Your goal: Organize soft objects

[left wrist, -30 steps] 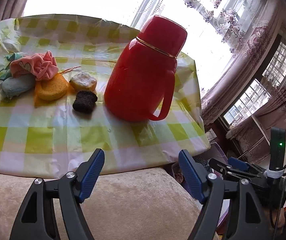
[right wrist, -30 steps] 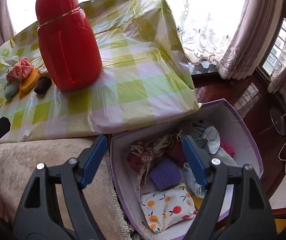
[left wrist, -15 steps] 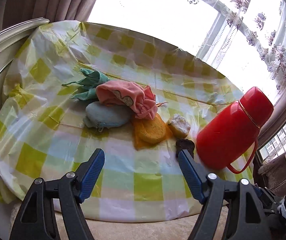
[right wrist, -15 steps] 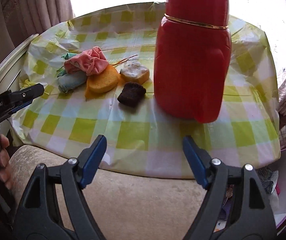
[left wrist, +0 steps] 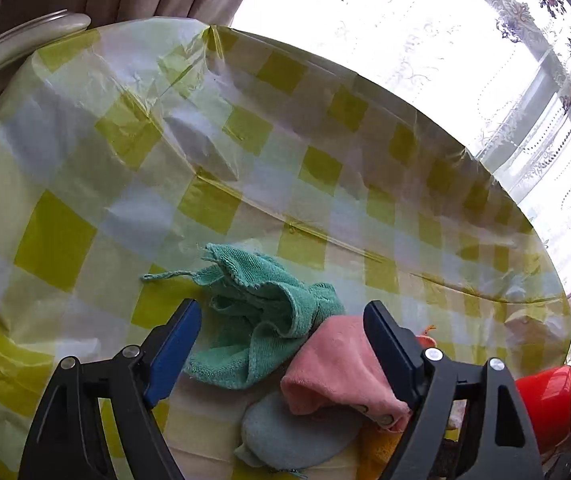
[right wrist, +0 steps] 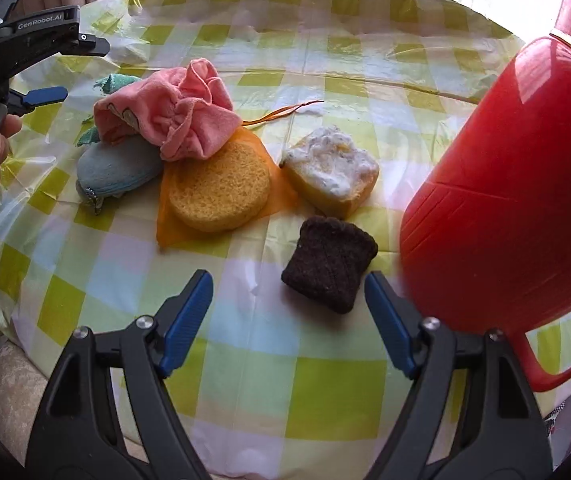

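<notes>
1. Both views have closed in on the soft pile on the checked yellow-and-white plastic-covered desk; the purple box seen earlier by the right camera has gone from view.
2. Only the right view shows the round yellow sponge, dark brown knitted square and red plastic thermos jug whole.
3. The left hand-held gripper, jaws just widening, brackets the green terry cloth and pink fleece cloth, pressing neither.
4. The right hand-held gripper is released, empty, the brown square just ahead.
</notes>
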Demonstrator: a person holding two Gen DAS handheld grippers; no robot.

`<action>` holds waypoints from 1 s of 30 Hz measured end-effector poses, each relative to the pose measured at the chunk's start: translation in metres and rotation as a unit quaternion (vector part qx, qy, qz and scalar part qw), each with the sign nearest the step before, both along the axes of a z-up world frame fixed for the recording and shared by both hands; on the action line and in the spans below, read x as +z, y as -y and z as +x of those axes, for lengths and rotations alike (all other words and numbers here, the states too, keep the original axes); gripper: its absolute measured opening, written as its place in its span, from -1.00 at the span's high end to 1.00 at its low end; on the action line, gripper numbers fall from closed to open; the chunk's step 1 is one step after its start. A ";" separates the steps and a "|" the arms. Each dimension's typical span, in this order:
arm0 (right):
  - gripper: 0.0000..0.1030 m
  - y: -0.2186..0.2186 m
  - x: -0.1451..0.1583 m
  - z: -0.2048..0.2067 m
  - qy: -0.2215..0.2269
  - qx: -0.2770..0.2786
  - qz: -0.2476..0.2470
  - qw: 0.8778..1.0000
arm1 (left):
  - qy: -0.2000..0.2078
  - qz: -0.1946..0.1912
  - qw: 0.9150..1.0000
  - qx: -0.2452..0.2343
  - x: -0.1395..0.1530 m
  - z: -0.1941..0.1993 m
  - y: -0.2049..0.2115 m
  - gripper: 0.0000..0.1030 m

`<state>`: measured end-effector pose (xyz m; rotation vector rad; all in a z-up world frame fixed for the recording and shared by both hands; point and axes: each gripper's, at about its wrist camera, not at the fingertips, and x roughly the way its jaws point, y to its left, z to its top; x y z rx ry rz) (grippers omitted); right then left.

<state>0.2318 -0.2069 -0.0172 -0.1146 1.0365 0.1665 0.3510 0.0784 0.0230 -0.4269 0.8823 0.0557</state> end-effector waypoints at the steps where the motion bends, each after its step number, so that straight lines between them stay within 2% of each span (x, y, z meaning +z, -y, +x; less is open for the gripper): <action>1: -0.56 0.000 -0.002 0.004 0.000 -0.001 -0.003 1.000 | -0.010 -0.002 1.000 -0.001 -0.007 0.011 -0.002 -0.63; 3: -0.55 -0.001 -0.006 0.013 -0.005 -0.006 -0.007 1.000 | -0.040 -0.014 0.999 -0.002 -0.022 0.030 -0.005 -0.63; 5: -0.37 -0.001 -0.010 0.019 -0.010 -0.007 -0.005 1.000 | -0.065 -0.030 0.997 -0.005 -0.037 0.042 -0.006 -0.63; 6: -0.13 -0.001 -0.012 0.022 -0.015 -0.007 -0.003 1.000 | -0.078 -0.033 0.996 -0.010 -0.044 0.047 -0.004 -0.63; 8: 0.07 0.001 -0.015 0.024 -0.016 -0.008 0.002 1.000 | -0.090 -0.041 0.995 -0.027 -0.054 0.054 0.004 -0.63; 10: 0.49 0.003 -0.012 0.022 -0.014 0.002 0.014 1.000 | -0.089 -0.045 0.994 -0.054 -0.056 0.057 0.016 -0.63; 11: 0.53 0.004 -0.008 0.020 -0.012 0.005 0.022 1.000 | -0.088 -0.033 0.993 -0.072 -0.056 0.057 0.024 -0.63; 13: 0.56 0.003 0.006 0.013 0.007 0.014 0.031 0.999 | -0.084 -0.006 0.991 -0.106 -0.056 0.056 0.041 -0.58; 15: 0.56 0.000 0.021 0.012 0.030 0.021 0.041 0.998 | -0.085 -0.012 0.988 -0.131 -0.060 0.053 0.052 -0.36; 19: 0.56 -0.009 0.038 0.037 0.059 0.021 0.041 0.997 | -0.083 -0.014 0.986 -0.147 -0.067 0.043 0.061 -0.22; 21: 0.56 -0.013 0.040 0.052 0.072 0.013 0.035 0.997 | -0.082 -0.027 0.985 -0.148 -0.068 0.039 0.060 -0.10; 26: 0.56 -0.020 0.025 0.092 0.079 -0.011 0.008 0.997 | -0.076 -0.048 0.985 -0.147 -0.068 0.026 0.055 -0.06; 30: 0.56 -0.020 -0.001 0.109 0.039 -0.016 0.008 0.999 | -0.075 -0.061 0.984 -0.148 -0.069 0.014 0.053 -0.05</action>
